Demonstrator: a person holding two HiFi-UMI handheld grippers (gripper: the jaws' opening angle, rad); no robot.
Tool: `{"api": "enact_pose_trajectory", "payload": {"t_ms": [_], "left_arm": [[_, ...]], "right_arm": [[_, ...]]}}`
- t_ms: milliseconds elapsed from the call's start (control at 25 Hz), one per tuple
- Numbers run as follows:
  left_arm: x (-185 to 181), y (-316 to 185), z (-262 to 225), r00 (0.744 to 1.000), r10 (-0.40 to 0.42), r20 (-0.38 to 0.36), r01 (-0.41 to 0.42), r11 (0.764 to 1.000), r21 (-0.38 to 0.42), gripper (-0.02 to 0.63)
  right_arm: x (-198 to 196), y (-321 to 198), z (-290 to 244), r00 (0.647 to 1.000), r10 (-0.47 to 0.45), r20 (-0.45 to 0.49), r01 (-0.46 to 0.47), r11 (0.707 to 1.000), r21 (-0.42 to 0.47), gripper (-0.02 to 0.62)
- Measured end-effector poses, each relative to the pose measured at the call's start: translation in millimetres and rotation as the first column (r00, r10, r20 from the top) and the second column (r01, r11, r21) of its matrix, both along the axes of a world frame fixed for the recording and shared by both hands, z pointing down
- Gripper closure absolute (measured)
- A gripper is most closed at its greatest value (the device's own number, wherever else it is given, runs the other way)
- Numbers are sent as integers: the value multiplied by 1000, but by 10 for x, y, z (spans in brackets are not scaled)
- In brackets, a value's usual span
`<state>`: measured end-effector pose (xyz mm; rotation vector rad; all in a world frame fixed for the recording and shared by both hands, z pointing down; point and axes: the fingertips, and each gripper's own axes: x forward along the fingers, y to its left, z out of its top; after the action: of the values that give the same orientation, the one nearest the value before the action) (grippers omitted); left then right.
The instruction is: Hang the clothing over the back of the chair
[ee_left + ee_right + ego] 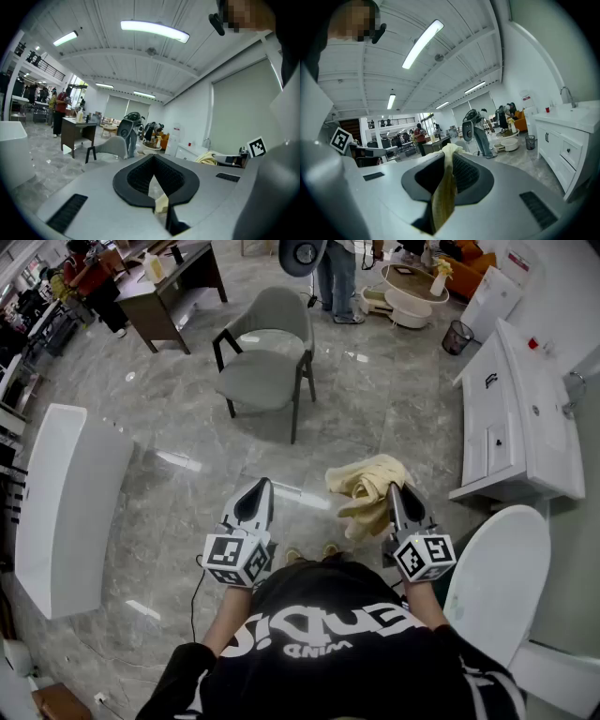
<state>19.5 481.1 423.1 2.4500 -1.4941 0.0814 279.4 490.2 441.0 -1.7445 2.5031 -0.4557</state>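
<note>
Two grippers are out in front of the body. Right gripper [397,498]: jaws clamped on the clothing [366,486], a pale yellow garment. The right gripper view shows only a narrow fold [443,197] running down between the pads, with the bulk bunched past the tips. Left gripper [263,487]: jaws closed tip to tip, no cloth in them. There is a small pale bit low between its pads in the left gripper view, which I cannot identify. The garment hangs above the floor [187,427], held at one spot only. The chair [267,357] stands well apart, ahead and to the left, seat toward the person and back on the far side. A white cabinet [511,418] is near the right side.

Risks, as judged:
1. The bite is thin. The weight of the bunch could drag the fold out of the pads during the carry, and the garment would drop to the floor.
2. The cloth is crumpled and held one-handed. Laid on the chair back like this it would land as a lump, weighted unevenly, and likely slide onto the seat or off behind. The left gripper probably has to take a second edge and spread it first.
3. The back is reached across the seat, so a short reach would leave the garment on the seat instead.
4. A loose end could catch the cabinet corner or the feet while turning.
</note>
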Motion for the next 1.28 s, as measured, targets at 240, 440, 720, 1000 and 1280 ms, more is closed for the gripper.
{"api": "enact_pose_trajectory", "payload": {"t_ms": [240, 440, 720, 1000, 1280], "left_arm": [[-14, 38, -27, 1000, 0, -2, 0, 1000, -4, 591], [-30, 68, -41, 1000, 6, 0, -6, 1000, -5, 591], [-155, 100, 37, 999, 39, 0, -39, 999, 2, 591], [-340, 41, 63, 999, 53, -11, -53, 999, 2, 591], [-483, -140, 142, 999, 42, -6, -42, 999, -6, 591]], "right_arm": [[-29, 33, -12, 1000, 2, -6, -2, 1000, -6, 540], [-81, 53, -29, 1000, 0, 9, 0, 1000, -10, 540], [-209, 91, 3, 1000, -2, -1, 2, 1000, 11, 540], [-324, 2, -52, 999, 34, -5, -34, 999, 24, 540], [-410, -264, -94, 999, 34, -11, -34, 998, 47, 538]]}}
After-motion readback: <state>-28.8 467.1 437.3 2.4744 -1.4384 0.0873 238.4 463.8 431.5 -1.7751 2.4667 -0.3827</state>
